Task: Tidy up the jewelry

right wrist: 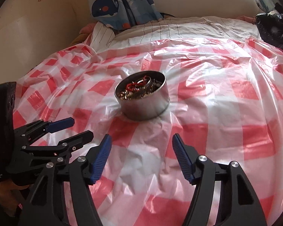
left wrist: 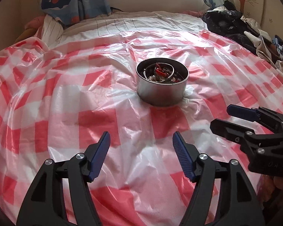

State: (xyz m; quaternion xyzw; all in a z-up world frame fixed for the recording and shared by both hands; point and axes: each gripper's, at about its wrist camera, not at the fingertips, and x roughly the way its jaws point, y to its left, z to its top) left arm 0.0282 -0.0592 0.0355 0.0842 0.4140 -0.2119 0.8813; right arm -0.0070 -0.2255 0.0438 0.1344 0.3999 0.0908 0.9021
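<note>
Left wrist view: my left gripper [left wrist: 141, 141] hangs over the near part of the bed with its blue-padded jaws spread wide and nothing between them. The round metal tin [left wrist: 162, 92] stands upright on the red-and-white checked plastic sheet [left wrist: 47, 98], at the middle of the sheet and beyond my fingertips, well apart from them. Being round, the tin has no long axis across the bed; its open mouth faces straight up. Inside it lies the jewelry [left wrist: 161, 72]: a thin silver bangle leaning along the inner wall, a red piece near the centre, and small beads beneath, too tangled to separate by eye. My right gripper [left wrist: 222, 119] comes in from the right edge, near, its jaws likewise parted and empty. Right wrist view: the right gripper's jaws stand spread over bare sheet, and the tin sits slightly left of centre ahead. The sheet around the tin is crumpled but open on all sides. The far edge of the sheet meets a striped white bedcover [left wrist: 151, 21]; a whale-print curtain [right wrist: 120, 5] hangs at the far left, and a heap of dark clothes [left wrist: 234, 24] occupies the far right.
</note>
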